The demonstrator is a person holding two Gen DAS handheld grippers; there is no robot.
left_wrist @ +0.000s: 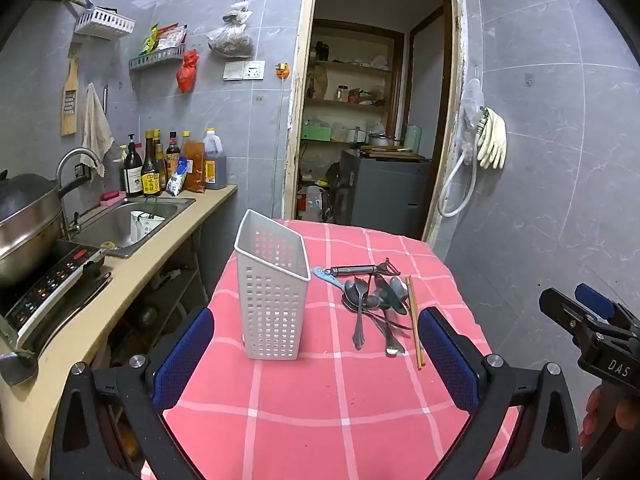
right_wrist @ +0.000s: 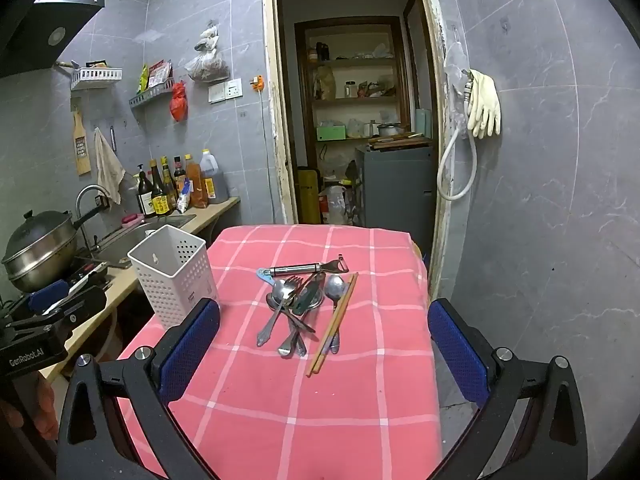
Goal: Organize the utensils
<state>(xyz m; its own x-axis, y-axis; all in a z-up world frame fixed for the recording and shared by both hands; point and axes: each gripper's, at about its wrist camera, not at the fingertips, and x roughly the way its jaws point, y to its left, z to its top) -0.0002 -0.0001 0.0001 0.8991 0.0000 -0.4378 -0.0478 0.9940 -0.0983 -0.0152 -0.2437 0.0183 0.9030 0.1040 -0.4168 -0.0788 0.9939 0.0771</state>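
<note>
A white perforated utensil holder (left_wrist: 273, 296) (right_wrist: 175, 276) stands upright on the red checked tablecloth (left_wrist: 328, 408) (right_wrist: 320, 392), at its left. To its right lies a pile of metal spoons and forks (left_wrist: 374, 304) (right_wrist: 294, 304), a pair of wooden chopsticks (left_wrist: 414, 320) (right_wrist: 334, 324), and a steel peeler (left_wrist: 360, 270) (right_wrist: 308, 268) behind the pile. My left gripper (left_wrist: 316, 364) is open and empty, near the table's front. My right gripper (right_wrist: 324, 352) is open and empty, in front of the pile. Each gripper shows at the edge of the other's view.
A counter runs along the left with an induction hob (left_wrist: 48, 292), a lidded pot (right_wrist: 40, 248), a sink (left_wrist: 124, 220) and sauce bottles (left_wrist: 160, 168). An open doorway (right_wrist: 352, 120) with shelves lies behind the table. A tiled wall with hanging gloves (right_wrist: 484, 104) is on the right.
</note>
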